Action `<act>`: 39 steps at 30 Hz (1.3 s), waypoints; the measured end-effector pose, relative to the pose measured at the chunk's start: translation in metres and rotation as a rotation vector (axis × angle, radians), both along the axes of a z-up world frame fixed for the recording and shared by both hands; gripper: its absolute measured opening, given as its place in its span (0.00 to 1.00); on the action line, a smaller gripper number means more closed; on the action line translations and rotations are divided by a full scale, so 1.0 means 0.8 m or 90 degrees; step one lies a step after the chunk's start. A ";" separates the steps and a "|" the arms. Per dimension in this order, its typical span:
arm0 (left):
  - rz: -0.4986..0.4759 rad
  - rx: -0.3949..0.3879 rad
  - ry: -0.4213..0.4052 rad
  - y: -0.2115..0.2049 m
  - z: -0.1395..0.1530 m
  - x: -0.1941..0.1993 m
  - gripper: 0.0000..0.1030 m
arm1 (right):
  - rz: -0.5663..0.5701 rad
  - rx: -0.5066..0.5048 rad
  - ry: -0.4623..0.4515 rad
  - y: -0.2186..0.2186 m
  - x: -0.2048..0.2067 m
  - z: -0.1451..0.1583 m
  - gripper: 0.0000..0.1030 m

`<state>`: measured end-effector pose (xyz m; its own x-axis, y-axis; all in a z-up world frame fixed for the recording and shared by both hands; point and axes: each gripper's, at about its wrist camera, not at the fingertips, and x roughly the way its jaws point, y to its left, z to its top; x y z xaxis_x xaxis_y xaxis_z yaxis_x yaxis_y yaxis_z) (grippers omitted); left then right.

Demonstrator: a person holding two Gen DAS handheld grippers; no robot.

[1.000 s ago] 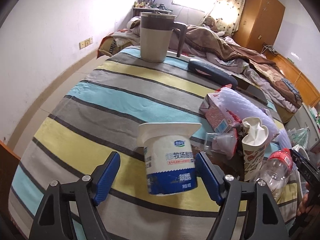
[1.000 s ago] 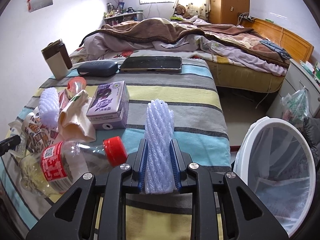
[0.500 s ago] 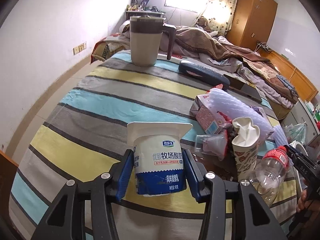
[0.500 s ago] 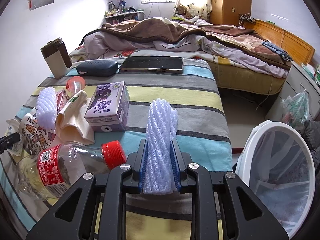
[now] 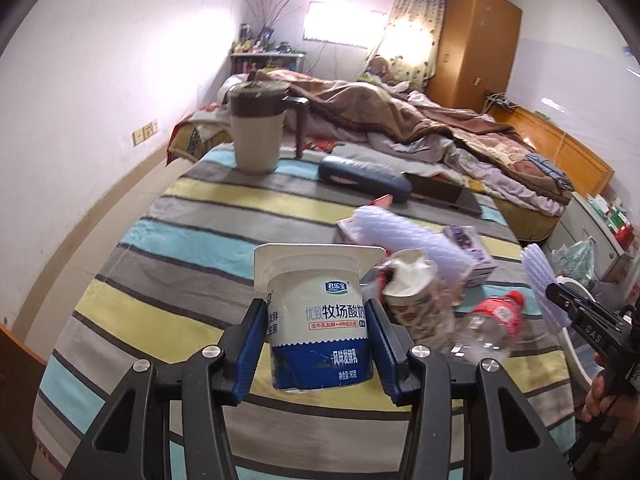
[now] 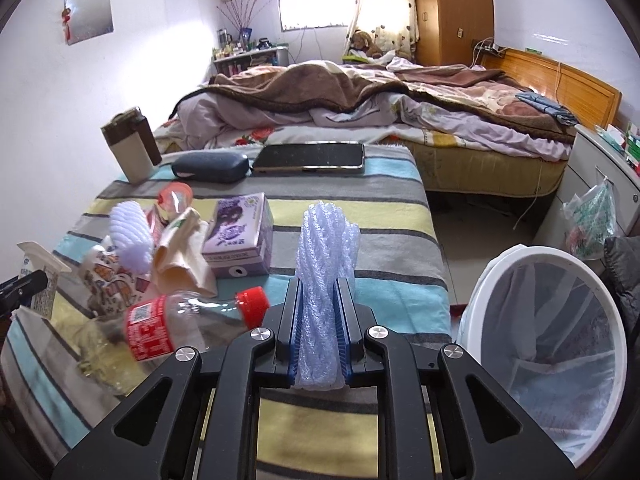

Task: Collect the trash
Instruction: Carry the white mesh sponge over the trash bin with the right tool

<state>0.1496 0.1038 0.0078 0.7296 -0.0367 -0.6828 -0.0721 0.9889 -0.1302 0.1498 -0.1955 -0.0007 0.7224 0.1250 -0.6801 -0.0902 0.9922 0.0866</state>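
The left gripper [image 5: 318,344] is closed on the yogurt cup [image 5: 318,320]; both blue pads press the cup's sides and the cup stands upright between the jaws, its square rim above them. Just right of the jaws lie a crumpled paper cup [image 5: 416,300] and a clear plastic bottle [image 5: 490,330] with a red cap, both on the striped tablecloth [image 5: 180,248].

The right gripper [image 6: 319,336] is clamped on a foam net sleeve [image 6: 326,272], which projects forward from between the jaws. To the right of the jaws, below table level, stands the white trash bin [image 6: 548,344] with a liner. Left of the jaws lies the same bottle [image 6: 176,324]; ahead and left sits a purple box [image 6: 238,236].
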 end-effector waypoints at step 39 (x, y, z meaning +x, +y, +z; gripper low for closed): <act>-0.373 -0.005 -0.029 -0.365 0.032 -0.013 0.49 | -0.205 -0.005 -0.040 -0.171 -0.100 0.020 0.17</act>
